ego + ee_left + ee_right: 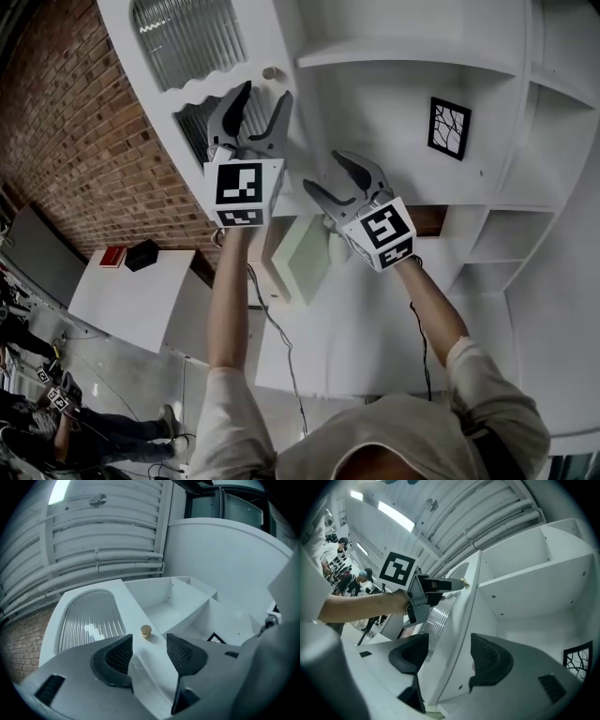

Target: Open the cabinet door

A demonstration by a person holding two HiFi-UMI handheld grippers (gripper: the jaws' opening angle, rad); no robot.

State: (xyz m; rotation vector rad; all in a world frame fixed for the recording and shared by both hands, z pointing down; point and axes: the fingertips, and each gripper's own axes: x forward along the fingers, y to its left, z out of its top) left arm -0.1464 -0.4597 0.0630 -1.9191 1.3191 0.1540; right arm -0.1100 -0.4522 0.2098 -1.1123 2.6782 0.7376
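Note:
The white cabinet door (187, 42) with ribbed glass panels stands swung out from the cabinet, so the bare shelves (403, 56) show behind it. A small brass knob (271, 73) sits near the door's free edge. My left gripper (264, 97) is open just below the knob (146, 630), with the door's edge between its jaws and untouched by the pads. My right gripper (323, 171) is open lower down, its jaws on either side of the door's edge (461, 620) without pressing on it.
A black-framed picture (449, 127) leans at the back of a shelf. A pale green panel (305, 258) juts out below the grippers. A white table (141, 291) with a red and a black item stands at the left by a brick wall (75, 141). People are at the lower left.

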